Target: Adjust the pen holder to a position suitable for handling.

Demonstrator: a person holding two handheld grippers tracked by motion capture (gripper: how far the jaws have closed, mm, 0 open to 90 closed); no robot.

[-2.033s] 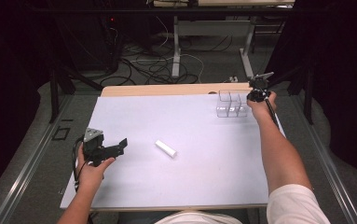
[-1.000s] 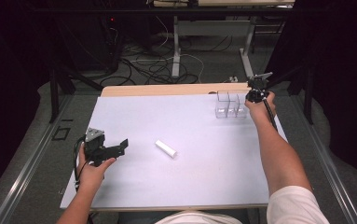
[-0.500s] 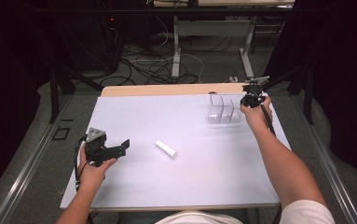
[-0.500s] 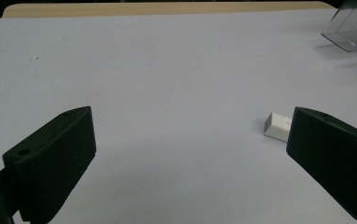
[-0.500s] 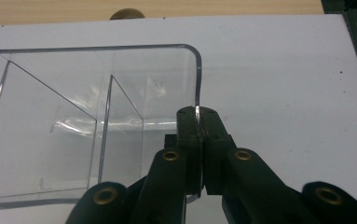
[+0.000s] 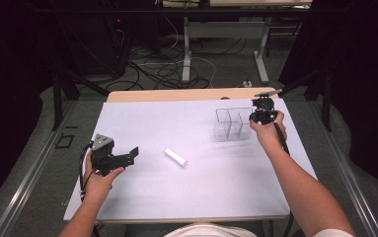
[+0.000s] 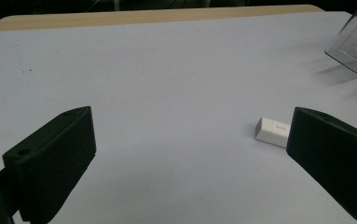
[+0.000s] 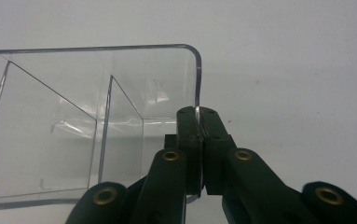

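At 2 o'clock on the table, your right gripper (image 6: 258,116) has the clear divided box (image 6: 232,123) pinched by its wall.
Its jaws are clamped tight on the near side wall, one pad inside, one outside. Over at 8 o'clock your left gripper (image 6: 127,156) sits with jaws wide apart and nothing in them, aimed toward the small white block (image 6: 175,157) lying around the table's middle.

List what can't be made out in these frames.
- Small white block: its far end sits behind a jaw in the left gripper view; the print on it is too small.
- Clear divided box: cut off by the left edge of the right gripper view.
- Right gripper: the jaws are too small in the high view.
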